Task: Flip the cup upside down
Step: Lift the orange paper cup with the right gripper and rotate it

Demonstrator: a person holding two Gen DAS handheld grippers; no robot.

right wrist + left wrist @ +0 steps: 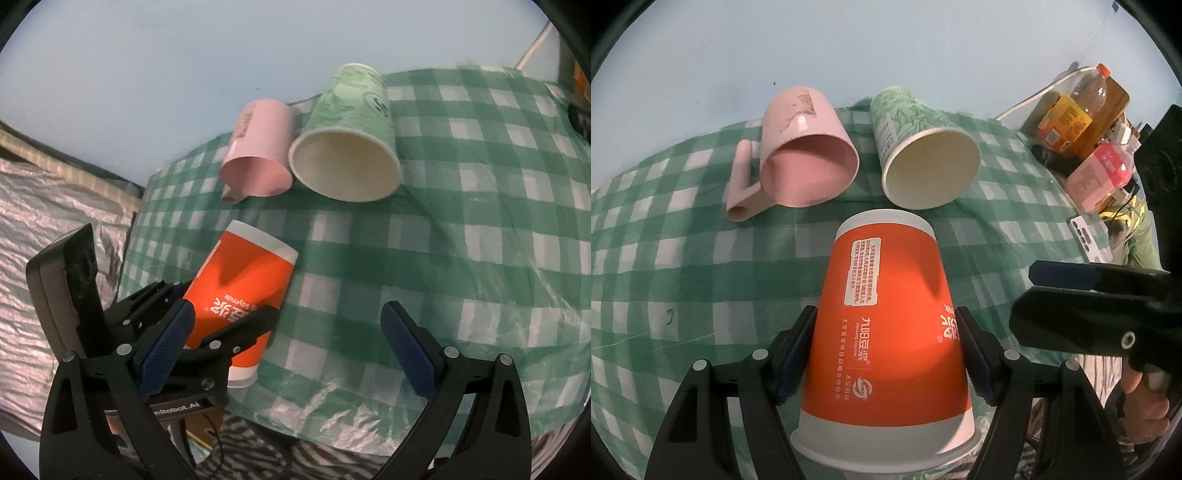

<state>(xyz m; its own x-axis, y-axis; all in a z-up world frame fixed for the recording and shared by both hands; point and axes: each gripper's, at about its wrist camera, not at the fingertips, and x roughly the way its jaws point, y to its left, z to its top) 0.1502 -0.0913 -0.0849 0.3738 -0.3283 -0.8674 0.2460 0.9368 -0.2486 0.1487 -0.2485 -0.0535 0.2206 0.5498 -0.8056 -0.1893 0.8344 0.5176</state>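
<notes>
Where green-check cloth (480,184) covers table, pale blue wall (849,44) behind

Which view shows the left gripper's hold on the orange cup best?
Left wrist view: the orange cup fills the centre, the left gripper closed on both sides. The right wrist view shows it from the side, partly hidden behind the right gripper's finger.

The orange cup (886,325) reads "Joyoung Soymilk"; the left tool's (221,314) body reads "nRobot.AI".

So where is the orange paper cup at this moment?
The orange paper cup is clamped in the left gripper over the green checked tablecloth, nearer than the pink plastic mug and green paper cup.
</notes>
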